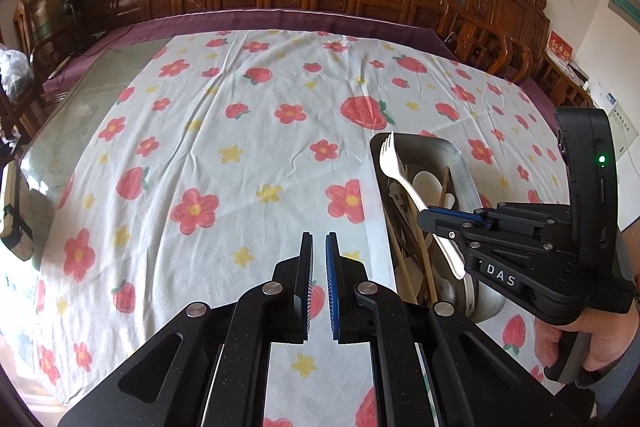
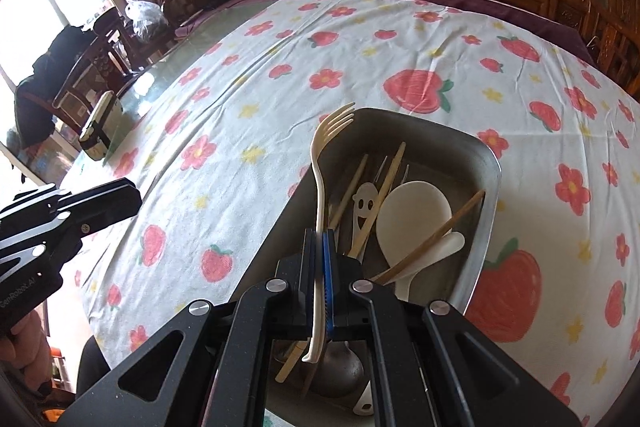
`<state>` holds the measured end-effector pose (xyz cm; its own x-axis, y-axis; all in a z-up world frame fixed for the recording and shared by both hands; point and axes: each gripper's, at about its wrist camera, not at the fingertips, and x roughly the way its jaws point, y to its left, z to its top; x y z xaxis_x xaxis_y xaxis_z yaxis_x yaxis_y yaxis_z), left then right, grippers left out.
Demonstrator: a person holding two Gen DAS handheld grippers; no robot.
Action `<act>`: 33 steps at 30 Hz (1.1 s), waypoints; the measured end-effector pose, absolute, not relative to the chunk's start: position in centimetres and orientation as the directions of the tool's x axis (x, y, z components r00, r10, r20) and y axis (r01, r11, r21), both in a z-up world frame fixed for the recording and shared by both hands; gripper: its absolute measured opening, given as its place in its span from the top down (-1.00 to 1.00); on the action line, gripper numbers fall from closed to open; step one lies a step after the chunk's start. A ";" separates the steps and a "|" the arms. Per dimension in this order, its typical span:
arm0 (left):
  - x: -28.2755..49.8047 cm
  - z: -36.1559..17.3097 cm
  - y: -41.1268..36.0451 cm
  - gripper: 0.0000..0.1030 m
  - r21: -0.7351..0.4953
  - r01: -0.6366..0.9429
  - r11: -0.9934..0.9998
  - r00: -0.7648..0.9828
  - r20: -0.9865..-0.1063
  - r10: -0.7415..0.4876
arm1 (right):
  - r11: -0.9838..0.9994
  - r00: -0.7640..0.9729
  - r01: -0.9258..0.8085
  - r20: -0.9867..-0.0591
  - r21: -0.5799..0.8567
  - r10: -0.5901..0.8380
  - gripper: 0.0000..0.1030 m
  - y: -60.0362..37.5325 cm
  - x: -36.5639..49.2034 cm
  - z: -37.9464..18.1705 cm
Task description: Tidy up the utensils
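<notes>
Right wrist view: right gripper (image 2: 320, 239) clamped on a cream fork (image 2: 320, 187) above the metal tray (image 2: 490, 219).

Jaws pressed tight on the fork's handle, tines ahead and upward, handle end hanging below them. Just beyond and right of the jaws, inside the tray: chopsticks (image 2: 380, 199), a white rice paddle (image 2: 412, 219). Left gripper (image 1: 320, 259) over the flowered worktop (image 1: 240, 155), jaws nearly together, holding nothing, tray to their right.
</notes>
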<state>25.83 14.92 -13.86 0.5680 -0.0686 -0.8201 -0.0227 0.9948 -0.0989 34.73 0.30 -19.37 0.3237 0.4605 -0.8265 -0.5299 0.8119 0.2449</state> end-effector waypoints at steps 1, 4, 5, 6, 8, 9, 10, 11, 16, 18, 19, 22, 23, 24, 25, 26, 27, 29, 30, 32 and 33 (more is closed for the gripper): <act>25.8 -13.9 14.9 0.89 -0.096 -0.021 0.995 0.568 -0.820 -0.067 | 0.812 0.324 -0.530 -0.827 0.245 0.460 0.91 0.3 34.7 -19.4; 25.9 -13.9 14.9 0.89 -0.098 -0.022 0.995 0.568 -0.820 -0.068 | 0.813 0.328 -0.524 -0.821 0.253 0.467 0.89 0.1 34.8 -19.4; 25.9 -13.9 14.9 0.89 -0.096 -0.022 0.995 0.568 -0.820 -0.067 | 0.814 0.330 -0.521 -0.819 0.256 0.469 0.89 0.0 34.8 -19.4; 25.9 -13.9 14.8 0.89 -0.097 -0.023 0.995 0.568 -0.820 -0.067 | 0.816 0.334 -0.519 -0.819 0.253 0.467 0.89 -0.1 34.8 -19.4; 25.7 -13.7 14.8 0.89 -0.097 -0.022 0.995 0.570 -0.819 -0.067 | 0.815 0.344 -0.524 -0.814 0.247 0.468 0.88 -0.4 34.6 -19.1; 25.7 -13.6 14.8 0.89 -0.096 -0.021 0.995 0.571 -0.818 -0.066 | 0.814 0.348 -0.526 -0.812 0.246 0.470 0.87 -0.5 34.5 -19.0; 25.6 -13.6 14.8 0.89 -0.095 -0.021 0.995 0.571 -0.818 -0.066 | 0.814 0.352 -0.527 -0.809 0.245 0.471 0.81 -0.8 34.4 -18.9; 25.6 -13.4 14.7 0.89 -0.094 -0.020 0.995 0.571 -0.818 -0.066 | 0.815 0.357 -0.526 -0.807 0.243 0.470 0.69 -1.0 34.2 -18.7; 24.6 -12.3 13.7 0.89 -0.085 -0.011 0.996 0.585 -0.809 -0.063 | 0.821 0.400 -0.522 -0.785 0.229 0.473 0.67 -2.7 32.3 -17.1; 24.0 -11.9 13.2 0.89 -0.083 -0.010 0.997 0.591 -0.804 -0.061 | 0.824 0.418 -0.520 -0.774 0.225 0.475 0.67 -3.5 31.3 -16.4; 23.7 -11.6 12.8 0.89 -0.081 -0.010 0.997 0.595 -0.802 -0.059 | 0.826 0.430 -0.517 -0.767 0.223 0.476 0.67 -4.1 30.6 -15.9; 22.7 -10.8 12.0 0.88 -0.076 -0.006 0.997 0.609 -0.791 -0.057 | 0.831 0.459 -0.508 -0.745 0.226 0.484 0.66 -5.8 28.7 -14.7; 22.3 -10.5 11.6 0.87 -0.073 -0.003 0.997 0.613 -0.788 -0.056 | 0.832 0.468 -0.506 -0.739 0.226 0.485 0.66 -6.3 28.2 -14.3; 22.0 -10.3 11.3 0.75 -0.072 -0.001 0.997 0.617 -0.785 -0.056 | 0.835 0.482 -0.503 -0.730 0.222 0.485 0.65 -7.1 27.3 -13.8; 21.4 -9.9 10.8 0.53 -0.069 0.004 0.998 0.629 -0.776 -0.056 | 0.838 0.494 -0.501 -0.723 0.218 0.483 0.65 -7.6 26.6 -13.4; 21.0 -9.6 10.4 0.43 -0.065 0.006 0.998 0.637 -0.769 -0.054 | 0.839 0.502 -0.500 -0.718 0.215 0.483 0.62 -8.0 26.0 -13.1; 20.5 -9.4 10.0 0.32 -0.062 0.009 0.998 0.643 -0.764 -0.053 | 0.841 0.511 -0.498 -0.712 0.212 0.482 0.52 -8.4 25.4 -12.7; 19.7 -9.0 9.1 0.12 -0.052 0.022 0.998 0.651 -0.757 -0.054 | 0.847 0.532 -0.491 -0.700 0.205 0.478 0.26 -9.5 23.9 -12.0; 19.2 -8.7 8.6 -0.17 -0.040 0.023 0.999 0.662 -0.748 -0.045 | 0.853 0.550 -0.483 -0.689 0.197 0.471 0.00 -10.2 23.0 -11.6; 18.2 -8.3 7.8 -0.43 -0.031 0.028 0.999 0.681 -0.731 -0.042 | 0.869 0.582 -0.460 -0.677 0.184 0.451 -0.39 -11.3 21.8 -11.1; 17.9 -8.2 7.5 -0.52 -0.035 0.033 0.999 0.684 -0.728 -0.048 | 0.876 0.594 -0.447 -0.672 0.181 0.443 -0.53 -11.9 21.3 -10.9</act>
